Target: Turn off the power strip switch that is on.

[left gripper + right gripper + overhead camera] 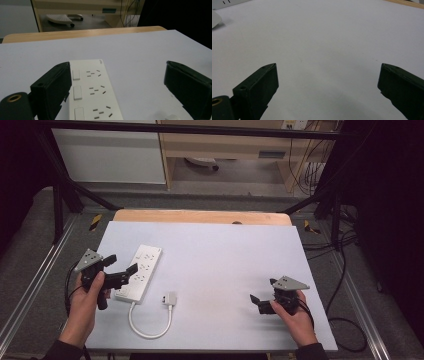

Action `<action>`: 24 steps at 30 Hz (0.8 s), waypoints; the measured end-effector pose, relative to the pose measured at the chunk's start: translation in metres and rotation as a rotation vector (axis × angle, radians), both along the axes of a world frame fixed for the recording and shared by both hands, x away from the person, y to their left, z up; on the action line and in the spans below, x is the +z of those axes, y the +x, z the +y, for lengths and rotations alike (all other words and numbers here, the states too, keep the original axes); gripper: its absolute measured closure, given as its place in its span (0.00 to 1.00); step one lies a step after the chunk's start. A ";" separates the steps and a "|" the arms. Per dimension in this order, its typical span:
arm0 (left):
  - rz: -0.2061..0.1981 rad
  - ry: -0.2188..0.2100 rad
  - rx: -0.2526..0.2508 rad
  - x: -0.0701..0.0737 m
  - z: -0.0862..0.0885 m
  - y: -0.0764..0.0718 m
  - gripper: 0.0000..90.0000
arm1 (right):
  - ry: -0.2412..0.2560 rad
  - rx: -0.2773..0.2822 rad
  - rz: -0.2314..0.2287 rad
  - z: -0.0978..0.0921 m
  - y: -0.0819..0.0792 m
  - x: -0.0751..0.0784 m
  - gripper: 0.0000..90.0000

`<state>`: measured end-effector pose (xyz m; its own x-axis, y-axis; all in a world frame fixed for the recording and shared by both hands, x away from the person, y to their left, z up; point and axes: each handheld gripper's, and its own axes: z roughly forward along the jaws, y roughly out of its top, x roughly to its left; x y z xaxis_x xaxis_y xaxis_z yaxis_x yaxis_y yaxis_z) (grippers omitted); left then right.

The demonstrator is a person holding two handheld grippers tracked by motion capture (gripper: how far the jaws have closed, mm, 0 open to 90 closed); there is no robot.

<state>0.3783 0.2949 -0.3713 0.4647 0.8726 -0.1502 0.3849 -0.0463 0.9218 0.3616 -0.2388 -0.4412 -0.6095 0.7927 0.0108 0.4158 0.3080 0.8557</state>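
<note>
Left gripper [120,265] hangs over the near end of the white power strip [140,271], its jaws spread wide and holding nothing — in the left gripper view the strip [91,92] lies between the two black jaws, closer to the left one, switches and sockets facing up. It lies on the left part of the pale mat [220,255], running away from the person at a slight slant. From its near end a white cable [150,327] loops toward the table's front edge and back up to a white plug [169,298], which rests just right of the strip, apart from it. Further right, the right gripper [263,296] sits low over bare mat — jaws also wide apart, empty, pointing left toward the plug.
</note>
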 end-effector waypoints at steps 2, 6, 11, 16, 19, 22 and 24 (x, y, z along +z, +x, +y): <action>-0.001 -0.002 0.001 0.000 0.001 -0.001 0.08 | 0.002 -0.001 0.001 0.000 0.000 0.000 0.04; -0.003 -0.003 0.002 0.000 0.001 -0.003 0.08 | -0.001 0.001 0.000 0.000 0.000 0.000 0.04; -0.002 -0.001 -0.004 -0.002 0.002 -0.007 0.08 | 0.001 -0.001 0.000 0.000 0.000 0.000 0.04; 0.002 -0.004 -0.008 -0.006 0.004 -0.013 0.08 | -0.001 0.000 0.000 0.000 0.000 0.000 0.04; 0.002 -0.007 -0.007 -0.007 0.005 -0.016 0.08 | -0.001 0.000 0.000 0.000 0.000 0.000 0.04; 0.000 -0.008 -0.008 -0.007 0.007 -0.020 0.08 | -0.001 0.000 -0.001 0.000 0.000 0.000 0.04; -0.001 -0.007 -0.007 -0.008 0.008 -0.022 0.08 | -0.002 0.001 -0.001 0.000 0.000 0.000 0.04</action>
